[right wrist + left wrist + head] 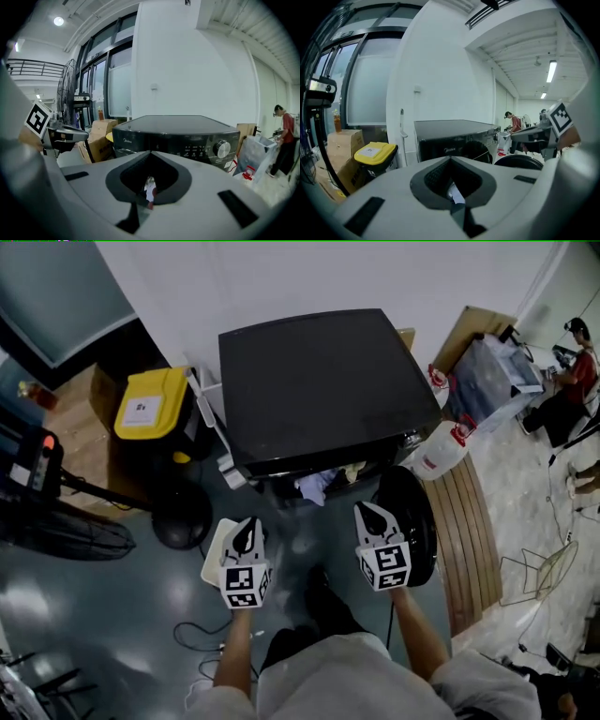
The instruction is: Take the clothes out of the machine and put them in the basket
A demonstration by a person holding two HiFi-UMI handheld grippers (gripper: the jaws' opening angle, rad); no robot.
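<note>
Clothes (317,486) show only as a pale, bluish bundle at the mouth of the black washing machine (319,381) in the centre of the head view. The rest of the load is hidden beneath the machine's top. The round door (412,512) hangs open right of centre, its near edge partly covered by the right gripper (367,514). A white shape (214,554) on the floor, lower left of centre, lies mostly under the left gripper (248,529) and cannot be identified.

Both grippers sit side by side just below the opening in the frame, clear of the clothes, with their tips aimed at the machine. The left gripper view shows its jaws brought together to a point with nothing clamped, and the right gripper view shows the same. In each, a small pale scrap shows through the hollow behind the tips, too small to make out.

Only the right gripper view shows the machine's control panel and dial (221,149). The left gripper view instead takes in the dark round opening and a yellow-lidded bin (374,152) at lower left. A person (574,371) is at the head view's upper right.
</note>
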